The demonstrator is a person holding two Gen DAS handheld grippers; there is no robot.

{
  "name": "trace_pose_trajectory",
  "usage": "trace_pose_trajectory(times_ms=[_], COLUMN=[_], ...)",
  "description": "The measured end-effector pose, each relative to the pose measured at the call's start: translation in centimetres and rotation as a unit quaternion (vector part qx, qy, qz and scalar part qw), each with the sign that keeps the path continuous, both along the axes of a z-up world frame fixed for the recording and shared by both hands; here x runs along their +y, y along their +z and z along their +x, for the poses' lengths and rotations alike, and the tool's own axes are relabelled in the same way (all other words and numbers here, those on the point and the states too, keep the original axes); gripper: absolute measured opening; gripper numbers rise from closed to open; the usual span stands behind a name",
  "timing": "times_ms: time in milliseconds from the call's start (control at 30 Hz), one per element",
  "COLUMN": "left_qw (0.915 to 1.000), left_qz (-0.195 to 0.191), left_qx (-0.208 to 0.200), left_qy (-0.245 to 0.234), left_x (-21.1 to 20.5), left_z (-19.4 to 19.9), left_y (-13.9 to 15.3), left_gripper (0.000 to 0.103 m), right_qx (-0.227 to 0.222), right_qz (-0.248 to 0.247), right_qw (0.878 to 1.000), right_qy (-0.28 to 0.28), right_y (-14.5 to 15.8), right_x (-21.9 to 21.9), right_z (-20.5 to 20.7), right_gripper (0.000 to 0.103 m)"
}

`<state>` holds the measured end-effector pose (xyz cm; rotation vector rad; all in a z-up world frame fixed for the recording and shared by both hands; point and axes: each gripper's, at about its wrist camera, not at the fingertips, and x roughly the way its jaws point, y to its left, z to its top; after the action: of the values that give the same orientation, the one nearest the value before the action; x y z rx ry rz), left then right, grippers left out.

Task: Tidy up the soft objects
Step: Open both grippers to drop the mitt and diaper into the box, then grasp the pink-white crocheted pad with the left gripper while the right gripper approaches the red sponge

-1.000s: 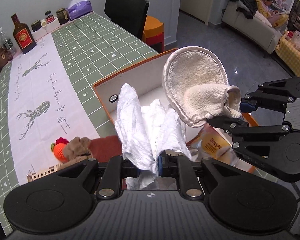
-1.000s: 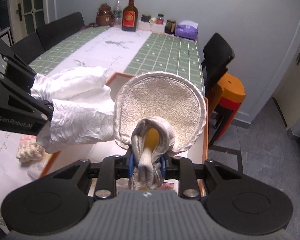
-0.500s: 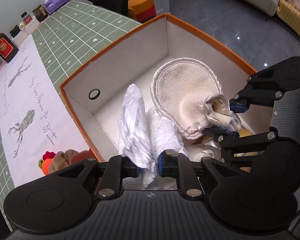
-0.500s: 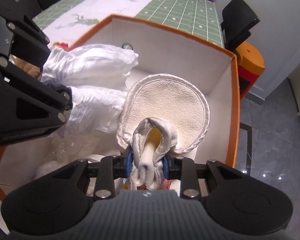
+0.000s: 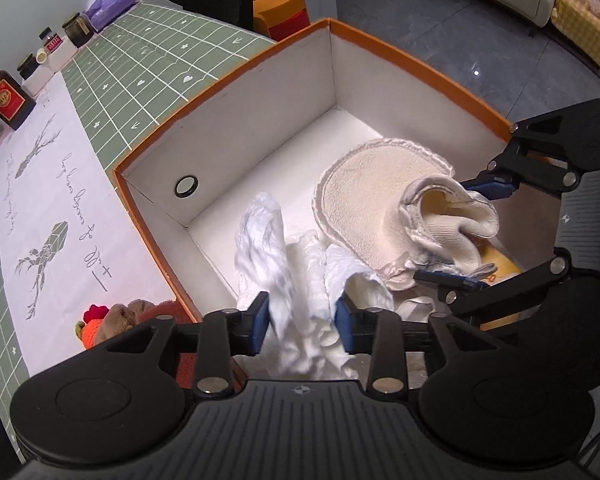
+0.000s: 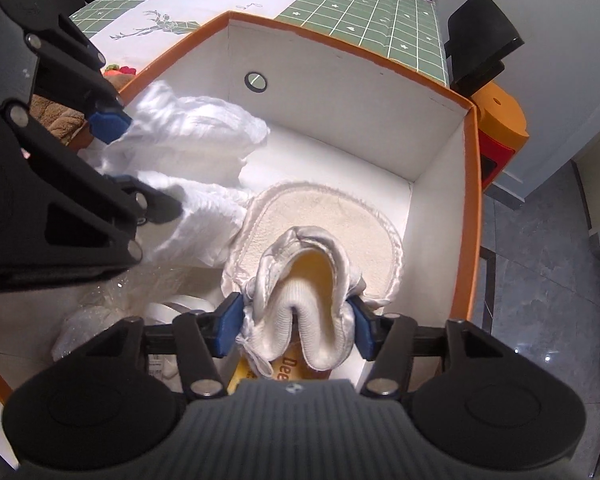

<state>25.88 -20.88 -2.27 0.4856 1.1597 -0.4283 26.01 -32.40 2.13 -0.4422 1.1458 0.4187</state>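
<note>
Left gripper (image 5: 302,322): reaches down into the box, jaws spread wide; the white cloth sits loosely between the 2 blue pads, with a gap showing on the left pad's side.
Right gripper (image 6: 296,328): also inside the box, jaws wide apart; the mitt's cuff fills the space between the pads and touches both, bulging out rather than pinched flat.
White cloth (image 5: 296,276): crumpled and wrinkled, in 2 lobes, inside the box near its left wall; its far end points toward the wall with the round hole.
Mitt (image 5: 374,204): cream, rounded, with a stitched rim; its flat face lies on the box floor just beside the white cloth, on the right, and its ribbed cuff is folded open toward the right gripper.
Box (image 5: 228,76): orange outside, white inside, open at the top, standing at the table's end; a round metal-ringed hole sits in 1 short wall.
Other contents: a yellow packet (image 6: 288,368) with printed letters lies under the mitt's cuff; clear crinkled plastic (image 6: 100,304) lies in the near left corner.
Plush toy (image 5: 112,320): brown with red and orange parts, on the table just outside the box's left wall.
Table (image 5: 148,60): green grid cloth with a white runner printed with deer.
Far end of table: a dark bottle (image 5: 2,96) with a red label, several jars, and a purple tissue pack (image 5: 110,0).
</note>
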Motion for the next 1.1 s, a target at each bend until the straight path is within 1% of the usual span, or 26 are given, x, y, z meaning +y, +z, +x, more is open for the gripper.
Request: trace_pose_trajectory(times_ms=[67, 133, 200, 333, 367, 400, 433, 567, 633, 700, 767, 800, 900, 933, 1000, 1100], left_qw=[1.0, 0.9999, 0.9997, 0.9986, 0.9982, 0.9977, 0.997, 0.9941, 0.9908, 0.9869, 0.982, 0.9795, 0.9727, 0.9705, 0.9657, 0.9558], left_qz=[-0.005, -0.01, -0.021, -0.049, -0.055, -0.063, -0.071, -0.094, -0.113, -0.133, -0.146, -0.146, -0.126, -0.123, -0.132, -0.16], left_qx=[-0.004, -0.01, -0.013, -0.019, -0.021, -0.024, -0.028, -0.051, -0.066, -0.081, -0.11, -0.127, -0.182, -0.195, -0.21, -0.223], left_qy=[-0.002, 0.001, 0.004, 0.008, 0.008, 0.008, 0.008, 0.017, 0.033, 0.042, 0.05, 0.054, 0.068, 0.07, 0.077, 0.105], left_x=[0.3, 0.7, 1.3, 2.8, 3.1, 3.6, 4.1, 6.3, 7.9, 9.3, 10.6, 11.1, 12.5, 12.9, 14.0, 15.8], left_z=[-0.3, -0.5, -0.7, -1.3, -1.6, -1.8, -2.2, -3.5, -4.4, -5.4, -6.8, -7.6, -10.3, -11.1, -12.5, -14.4], left_y=[0.6, 1.3, 1.9, 3.4, 3.8, 4.3, 4.8, 6.5, 7.4, 8.0, 8.5, 8.6, 8.5, 8.4, 8.2, 7.4], left_gripper=[0.052, 0.055, 0.055, 0.055, 0.055, 0.055, 0.055, 0.055, 0.055, 0.055, 0.055, 0.055, 0.055, 0.055, 0.055, 0.055], right_qx=[-0.004, -0.011, -0.017, -0.026, -0.03, -0.036, -0.043, -0.078, -0.095, -0.109, -0.125, -0.135, -0.158, -0.165, -0.173, -0.19], right_qz=[-0.002, -0.006, -0.012, -0.021, -0.022, -0.023, -0.022, -0.02, -0.006, 0.02, 0.045, 0.057, 0.088, 0.098, 0.116, 0.137], right_qw=[1.0, 1.0, 1.0, 0.999, 0.999, 0.999, 0.999, 0.997, 0.995, 0.994, 0.991, 0.989, 0.983, 0.981, 0.978, 0.972], right_qy=[-0.004, -0.005, -0.005, -0.011, -0.012, -0.012, -0.01, -0.009, -0.018, -0.021, -0.018, -0.014, 0.0, 0.003, 0.011, 0.019], right_y=[0.4, 0.9, 1.3, 2.4, 2.8, 3.2, 3.7, 5.7, 6.6, 7.4, 7.9, 8.2, 8.5, 8.5, 8.3, 7.8], right_x=[-0.1, -0.1, 0.1, 0.4, 0.5, 0.7, 0.9, 1.8, 2.2, 2.9, 3.9, 4.6, 6.6, 7.3, 8.6, 10.5], right_z=[-0.1, -0.4, -0.6, -1.1, -1.3, -1.5, -1.8, -3.3, -4.1, -5.1, -6.5, -7.4, -9.7, -10.5, -11.8, -13.9], right_gripper=[0.062, 0.069, 0.072, 0.073, 0.076, 0.082, 0.085, 0.086, 0.086, 0.086, 0.086, 0.086, 0.086, 0.086, 0.086, 0.086])
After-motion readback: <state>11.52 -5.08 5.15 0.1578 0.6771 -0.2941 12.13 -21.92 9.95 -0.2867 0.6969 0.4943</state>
